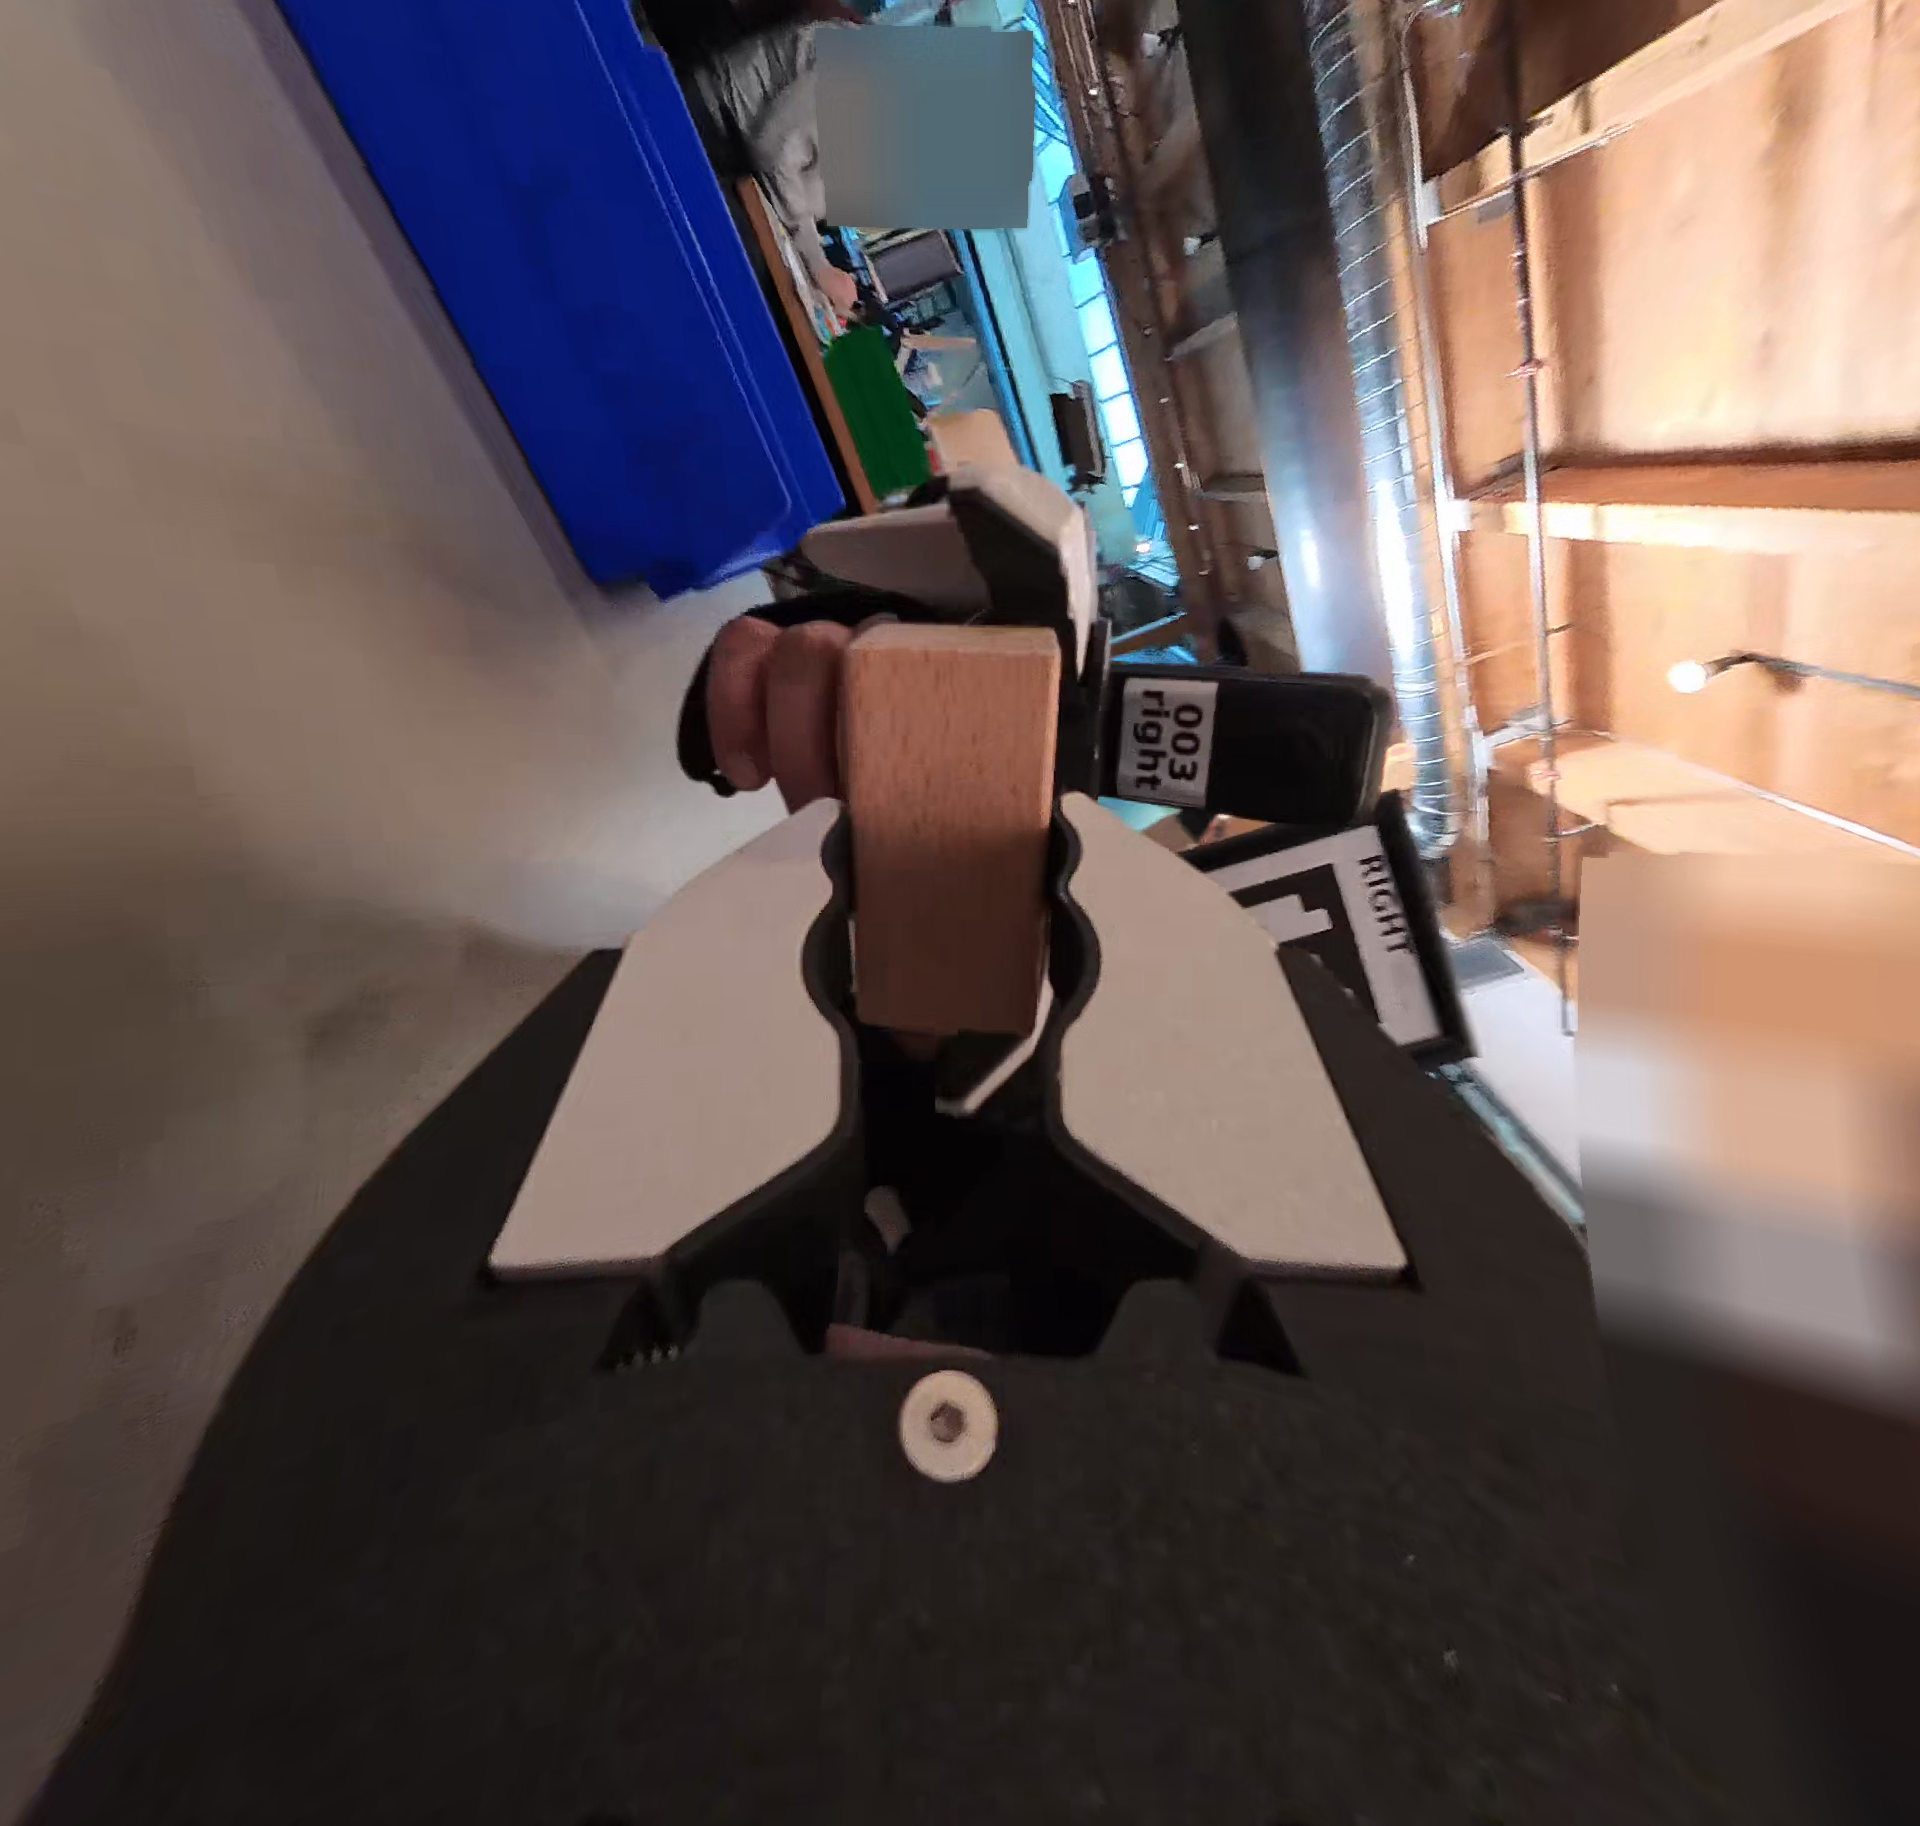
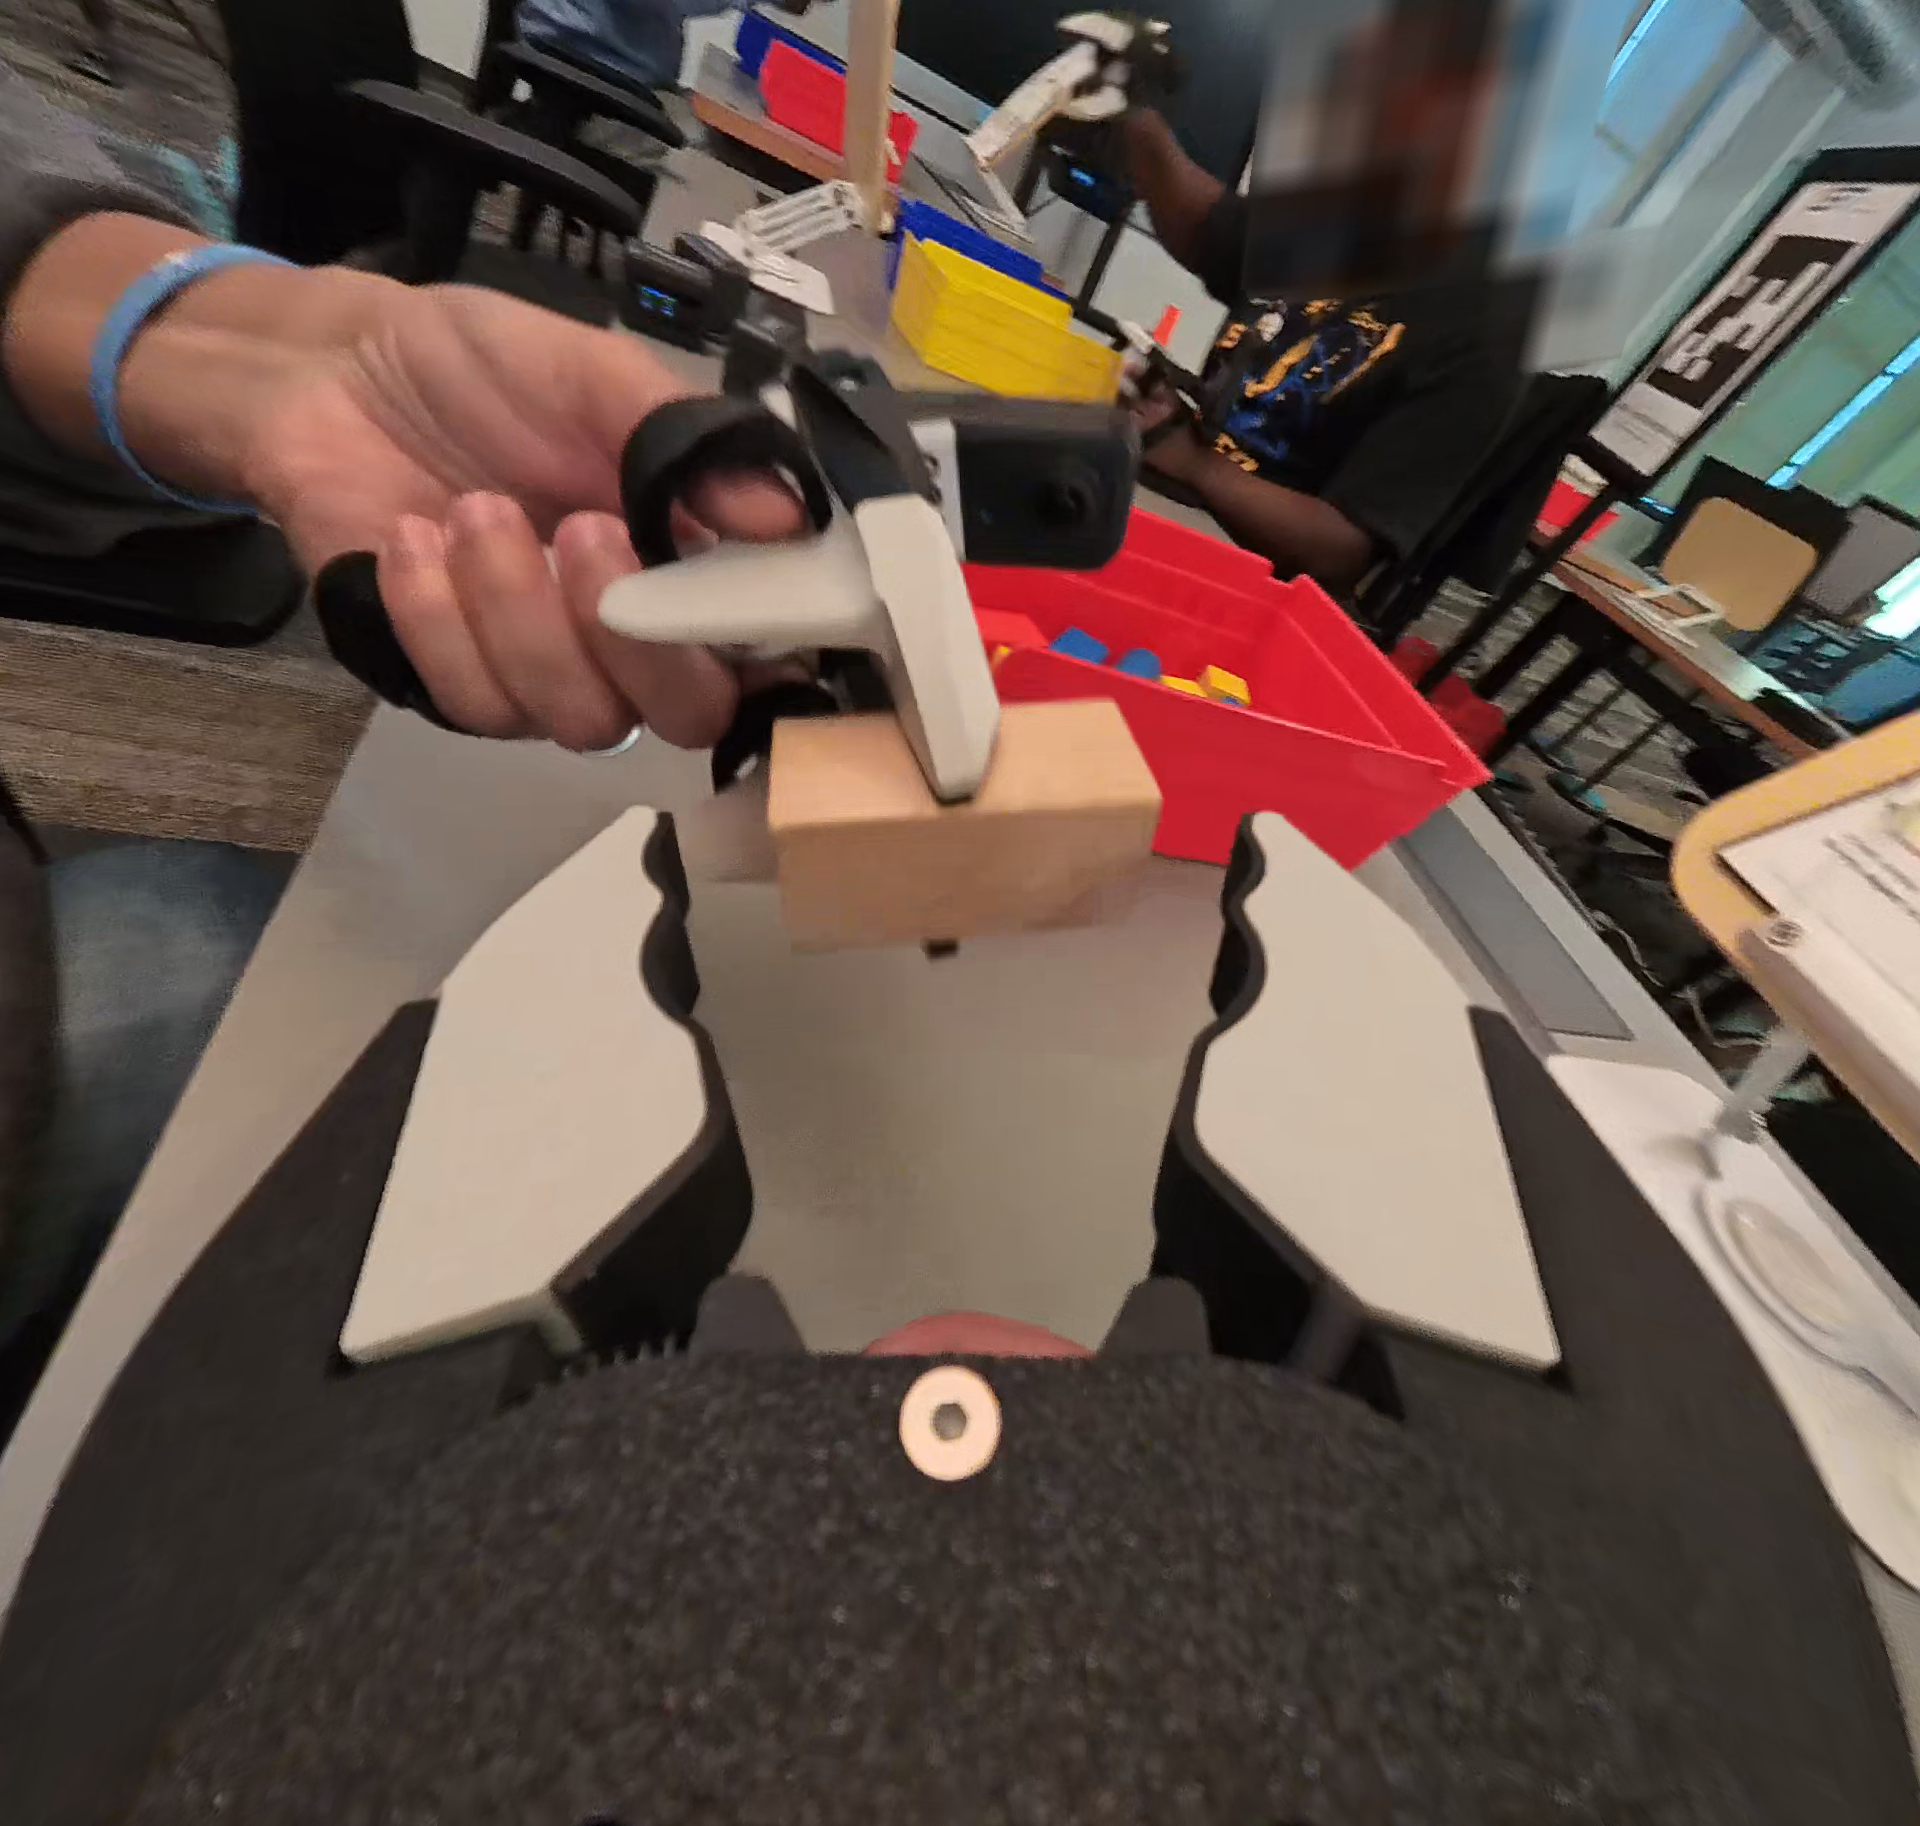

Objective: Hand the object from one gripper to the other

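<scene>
Several things bear writing. A white label with dark characters sits on the black camera (image 1: 1247,748), just right of the wooden block (image 1: 951,841). Near it, lower right, a black-and-white marker plate (image 1: 1340,935) carries a white strip with dark capitals. In the right wrist view, a black-and-white marker board (image 2: 1756,311) stands far right with small print along its edges. A printed sheet (image 2: 1860,872) lies on a wooden board at the right edge; its lines are too blurred to read.
</scene>
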`<act>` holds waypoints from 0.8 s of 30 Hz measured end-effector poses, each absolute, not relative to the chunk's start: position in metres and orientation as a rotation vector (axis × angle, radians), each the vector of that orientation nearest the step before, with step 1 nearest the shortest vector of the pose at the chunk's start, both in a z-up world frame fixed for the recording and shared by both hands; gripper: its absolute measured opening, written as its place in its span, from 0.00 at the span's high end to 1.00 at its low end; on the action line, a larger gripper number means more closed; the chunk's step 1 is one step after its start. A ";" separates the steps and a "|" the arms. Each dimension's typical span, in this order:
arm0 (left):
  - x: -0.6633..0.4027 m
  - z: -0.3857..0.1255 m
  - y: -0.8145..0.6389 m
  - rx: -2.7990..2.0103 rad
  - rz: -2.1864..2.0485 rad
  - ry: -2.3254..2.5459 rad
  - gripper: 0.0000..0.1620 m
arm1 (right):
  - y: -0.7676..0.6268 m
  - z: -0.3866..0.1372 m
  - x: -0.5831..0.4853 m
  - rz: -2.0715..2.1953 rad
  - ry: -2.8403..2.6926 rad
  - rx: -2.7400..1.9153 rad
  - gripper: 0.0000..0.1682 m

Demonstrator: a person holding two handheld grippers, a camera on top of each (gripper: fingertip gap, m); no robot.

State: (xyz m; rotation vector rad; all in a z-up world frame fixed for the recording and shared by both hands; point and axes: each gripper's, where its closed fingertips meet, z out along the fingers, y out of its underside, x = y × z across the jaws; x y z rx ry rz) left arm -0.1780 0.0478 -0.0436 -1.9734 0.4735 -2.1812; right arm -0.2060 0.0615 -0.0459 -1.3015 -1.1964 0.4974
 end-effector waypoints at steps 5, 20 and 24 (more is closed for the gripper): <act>-0.173 -0.045 0.031 -1.928 -2.353 0.476 0.79 | 0.051 -0.056 -0.199 0.497 -1.215 -1.375 0.57; -0.241 -0.091 0.004 -1.934 -1.857 0.779 0.73 | 0.159 0.021 0.105 -0.214 -0.797 -1.819 0.57; -0.238 -0.103 0.002 -1.959 -1.653 0.896 0.73 | 0.208 -0.096 0.188 -0.286 -0.821 -2.342 0.57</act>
